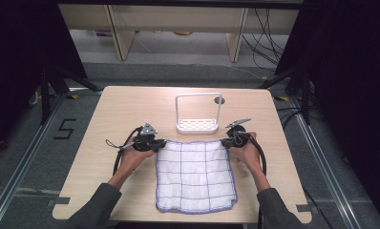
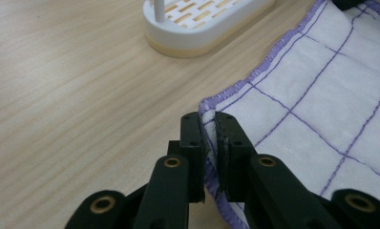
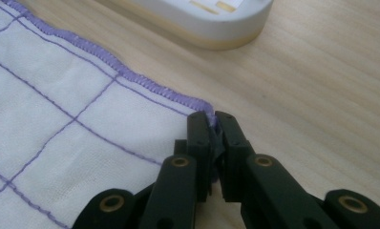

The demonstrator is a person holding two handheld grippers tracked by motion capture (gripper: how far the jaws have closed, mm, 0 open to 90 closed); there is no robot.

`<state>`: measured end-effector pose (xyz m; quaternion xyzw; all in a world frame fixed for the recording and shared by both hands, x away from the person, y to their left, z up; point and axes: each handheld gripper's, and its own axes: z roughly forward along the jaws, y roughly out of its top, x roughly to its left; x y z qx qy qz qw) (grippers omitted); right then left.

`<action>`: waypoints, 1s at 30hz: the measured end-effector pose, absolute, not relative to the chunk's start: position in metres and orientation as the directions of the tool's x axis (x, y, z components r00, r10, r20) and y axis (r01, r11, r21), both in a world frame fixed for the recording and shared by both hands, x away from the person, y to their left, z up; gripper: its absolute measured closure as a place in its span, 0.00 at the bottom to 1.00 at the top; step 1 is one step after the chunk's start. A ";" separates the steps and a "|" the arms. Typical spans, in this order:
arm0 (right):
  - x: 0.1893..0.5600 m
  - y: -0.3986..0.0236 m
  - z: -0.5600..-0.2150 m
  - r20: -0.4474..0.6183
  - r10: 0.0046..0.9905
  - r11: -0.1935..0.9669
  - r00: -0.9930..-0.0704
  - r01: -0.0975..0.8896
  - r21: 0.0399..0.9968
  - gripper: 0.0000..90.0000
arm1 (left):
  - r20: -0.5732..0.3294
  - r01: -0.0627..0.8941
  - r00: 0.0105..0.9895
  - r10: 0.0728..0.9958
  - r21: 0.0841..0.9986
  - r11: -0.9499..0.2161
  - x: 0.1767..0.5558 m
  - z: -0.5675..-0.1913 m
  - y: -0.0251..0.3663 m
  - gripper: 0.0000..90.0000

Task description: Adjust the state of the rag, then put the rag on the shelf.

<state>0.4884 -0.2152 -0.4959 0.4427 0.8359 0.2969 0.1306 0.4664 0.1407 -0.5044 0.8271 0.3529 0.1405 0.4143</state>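
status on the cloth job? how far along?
Done: both far corners are gripped. The left gripper and the right gripper are each shut on a corner of the cloth. In hand: the cloth lies flat on the table. Left: probably lifting it onto the white rack, which is bare.

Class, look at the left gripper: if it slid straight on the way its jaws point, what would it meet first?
Likely the white rack base. The left gripper, shut on the cloth corner, points across bare table toward it, though depth is hard to judge.
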 end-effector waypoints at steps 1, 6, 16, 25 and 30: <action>0.488 -0.216 -0.494 0.057 0.817 0.430 -0.574 0.672 0.603 0.96 | -0.058 0.462 0.713 0.699 0.788 -0.406 0.467 -0.503 0.142 0.91; 0.486 -0.220 -0.487 0.052 0.813 0.425 -0.580 0.652 0.627 0.96 | -0.060 0.449 0.714 0.697 0.804 -0.391 0.467 -0.499 0.143 0.92; 0.486 -0.226 -0.478 0.067 0.798 0.403 -0.599 0.613 0.680 0.96 | -0.062 0.431 0.704 0.707 0.829 -0.356 0.469 -0.493 0.146 0.92; 0.485 -0.226 -0.474 0.084 0.797 0.388 -0.599 0.612 0.690 0.96 | -0.069 0.432 0.709 0.702 0.830 -0.354 0.469 -0.490 0.146 0.92; 0.481 -0.230 -0.470 0.088 0.796 0.376 -0.599 0.602 0.704 0.96 | -0.077 0.424 0.711 0.699 0.840 -0.338 0.467 -0.486 0.149 0.92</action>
